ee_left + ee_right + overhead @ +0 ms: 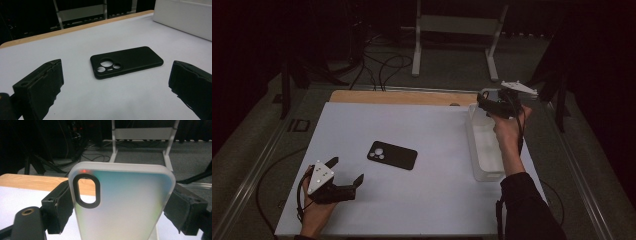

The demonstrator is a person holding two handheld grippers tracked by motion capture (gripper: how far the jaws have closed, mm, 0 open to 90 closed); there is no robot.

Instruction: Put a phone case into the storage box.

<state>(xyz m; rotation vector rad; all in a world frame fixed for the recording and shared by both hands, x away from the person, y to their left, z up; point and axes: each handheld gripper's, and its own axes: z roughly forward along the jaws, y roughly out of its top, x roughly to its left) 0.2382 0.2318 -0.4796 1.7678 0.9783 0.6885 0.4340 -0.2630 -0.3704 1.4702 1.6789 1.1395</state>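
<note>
In the high view, one flat black rubbery phone case (392,155) lies camera-holes up on the white table mat (422,200), its long axis running from upper left to lower right, the camera end at the upper left. The left gripper (346,171) rests on the mat just below and left of that black case, jaws spread wide with nothing between them. One clear rectangular plastic bin (484,150) stands well to the right of the black case; the right gripper (486,102) hangs over the bin's far end.

In the left gripper view, the black case (126,61) lies ahead of the two open jaws, clear of both, camera end toward the left.

In the right gripper view, one frosted translucent white phone case (122,202) stands upright, long axis vertical, its dark-ringed oval camera opening at the top left. The right gripper (120,207) is closed on its side edges, one pad on each.
</note>
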